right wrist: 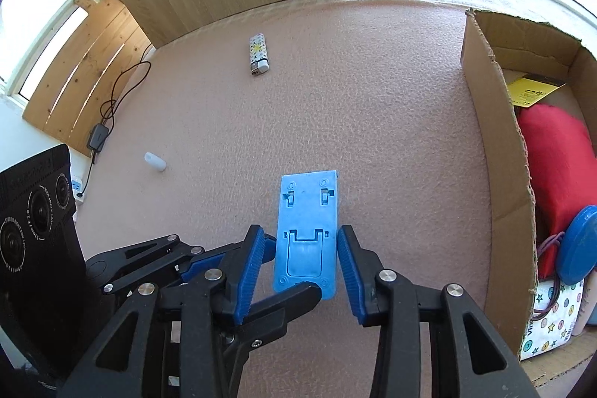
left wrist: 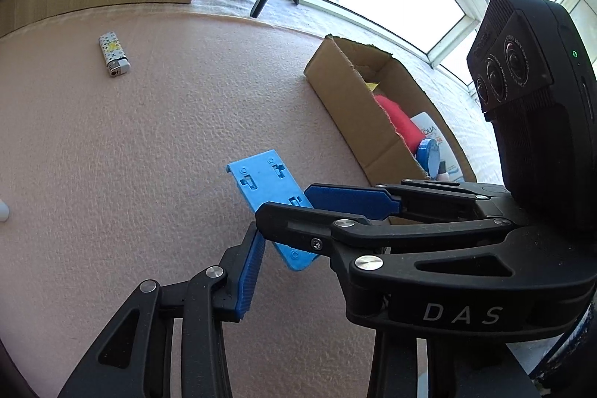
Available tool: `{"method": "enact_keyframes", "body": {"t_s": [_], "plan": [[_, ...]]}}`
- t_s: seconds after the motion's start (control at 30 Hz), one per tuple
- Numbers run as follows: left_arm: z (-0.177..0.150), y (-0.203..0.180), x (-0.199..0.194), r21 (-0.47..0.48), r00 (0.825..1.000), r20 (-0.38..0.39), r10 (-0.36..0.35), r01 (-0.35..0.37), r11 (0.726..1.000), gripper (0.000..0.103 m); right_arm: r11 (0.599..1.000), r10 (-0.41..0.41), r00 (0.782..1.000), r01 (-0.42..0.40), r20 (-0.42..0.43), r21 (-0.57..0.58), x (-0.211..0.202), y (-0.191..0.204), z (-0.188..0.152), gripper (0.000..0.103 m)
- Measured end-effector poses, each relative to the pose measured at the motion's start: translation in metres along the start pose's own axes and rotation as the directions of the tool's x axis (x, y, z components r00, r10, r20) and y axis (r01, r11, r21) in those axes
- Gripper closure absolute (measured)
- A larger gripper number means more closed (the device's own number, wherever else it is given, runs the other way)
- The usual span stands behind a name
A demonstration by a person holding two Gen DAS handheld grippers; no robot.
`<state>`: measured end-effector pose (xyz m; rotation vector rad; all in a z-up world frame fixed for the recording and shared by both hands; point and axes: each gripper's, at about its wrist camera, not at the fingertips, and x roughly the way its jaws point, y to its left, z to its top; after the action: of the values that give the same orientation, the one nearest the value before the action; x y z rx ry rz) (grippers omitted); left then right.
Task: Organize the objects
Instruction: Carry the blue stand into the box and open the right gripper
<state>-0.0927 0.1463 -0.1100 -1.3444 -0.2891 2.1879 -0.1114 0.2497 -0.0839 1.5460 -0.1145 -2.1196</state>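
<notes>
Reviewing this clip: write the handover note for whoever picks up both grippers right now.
Right gripper: open, fingers either side of the light blue plastic plate on the pink mat; contact unclear.
Left gripper: open beside the plate's near corner, holding nothing.
Done: red pouch, blue disc and other items sit in the cardboard box.
Left: the plate, lighter and small white cylinder are outside the box.
</notes>
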Motion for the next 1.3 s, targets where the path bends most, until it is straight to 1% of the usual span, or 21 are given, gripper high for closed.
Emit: {"method": "enact_keyframes", "body": {"t_s": [0.2,0.43,0.6,0.83,1.07,1.17,1.3], "plan": [[0.017,-0.035,-0.002,0.067,0.999,0.025,-0.035,0.033,0.997,0.063,0.999,-0.011,0.998,0.009,0.062,0.033,-0.037,-0.020,0.000,0.066],[0.039,-0.081,0.009,0.146,0.996,0.037,-0.078,0.072,0.987,0.063,0.995,-0.046,0.990,0.034,0.136,0.092,-0.077,-0.056,0.004,0.066],[0.053,-0.116,0.028,0.188,0.993,0.028,-0.112,0.105,0.977,0.063,0.989,-0.084,0.982,0.062,0.170,0.133,-0.100,-0.084,0.002,0.066],[0.059,-0.153,0.054,0.230,0.990,-0.006,-0.139,0.136,0.964,0.063,0.978,-0.111,0.976,0.074,0.187,0.193,-0.118,-0.120,-0.009,0.066],[0.059,-0.164,0.065,0.253,0.989,-0.030,-0.145,0.147,0.956,0.063,0.973,-0.131,0.972,0.088,0.194,0.216,-0.123,-0.132,-0.015,0.066],[0.058,-0.164,0.069,0.259,0.991,-0.047,-0.123,0.131,0.957,0.060,0.966,-0.161,0.965,0.112,0.206,0.231,-0.124,-0.133,-0.015,0.060],[0.054,-0.157,0.066,0.257,0.993,-0.046,-0.109,0.117,0.959,0.060,0.963,-0.173,0.962,0.120,0.210,0.243,-0.123,-0.132,-0.015,0.059]]}}
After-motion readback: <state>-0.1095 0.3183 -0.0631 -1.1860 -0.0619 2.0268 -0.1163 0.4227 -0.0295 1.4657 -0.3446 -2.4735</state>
